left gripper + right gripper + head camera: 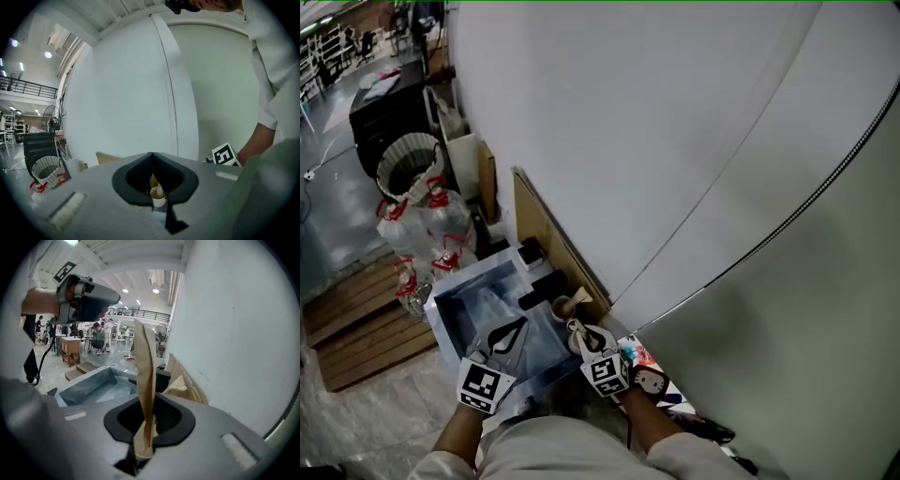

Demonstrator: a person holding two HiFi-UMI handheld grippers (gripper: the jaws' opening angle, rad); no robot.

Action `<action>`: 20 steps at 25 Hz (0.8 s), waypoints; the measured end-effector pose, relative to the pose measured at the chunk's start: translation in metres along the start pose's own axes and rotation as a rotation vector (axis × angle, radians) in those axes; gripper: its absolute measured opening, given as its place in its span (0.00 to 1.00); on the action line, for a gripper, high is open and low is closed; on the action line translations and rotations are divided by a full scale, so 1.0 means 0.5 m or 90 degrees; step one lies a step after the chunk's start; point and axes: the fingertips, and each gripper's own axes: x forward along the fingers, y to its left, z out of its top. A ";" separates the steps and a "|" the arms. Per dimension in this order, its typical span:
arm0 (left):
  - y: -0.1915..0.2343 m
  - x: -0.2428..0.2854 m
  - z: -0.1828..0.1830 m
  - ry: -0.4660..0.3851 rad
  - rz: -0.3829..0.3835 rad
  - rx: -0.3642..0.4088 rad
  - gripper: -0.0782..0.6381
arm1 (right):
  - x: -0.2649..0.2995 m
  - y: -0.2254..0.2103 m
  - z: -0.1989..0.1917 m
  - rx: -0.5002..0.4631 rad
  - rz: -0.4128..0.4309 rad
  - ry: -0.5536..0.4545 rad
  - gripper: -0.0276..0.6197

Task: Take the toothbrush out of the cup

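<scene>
Firmly clamped upright in the right gripper (pixel 592 339), the tan toothbrush (pixel 145 376) rises by the small cup (pixel 562 307) at the edge of a blue-grey basin (pixel 450 305). Whether its lower end is clear of the cup cannot be told. Tan pieces show above the cup's rim. The left gripper (pixel 508 336), jaws closed on nothing, hovers over the basin. Red-capped water bottles (pixel 441 220) and a wire wastebasket (pixel 406 161) stand beyond.

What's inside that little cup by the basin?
A tan toothbrush sticks up out of the cup, pinched by the right tongs. The cup's own wall and the tongs hide its bottom, so anything else lying in it cannot be seen.
</scene>
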 end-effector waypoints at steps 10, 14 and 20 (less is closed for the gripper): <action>-0.021 0.022 -0.001 -0.007 -0.019 -0.006 0.11 | -0.040 -0.020 0.055 0.023 -0.007 -0.049 0.09; -0.032 0.033 0.000 -0.010 -0.028 -0.008 0.11 | -0.063 -0.028 0.090 0.027 -0.008 -0.073 0.09; -0.047 0.045 -0.007 -0.003 -0.041 -0.011 0.11 | -0.096 -0.039 0.131 0.052 -0.008 -0.102 0.09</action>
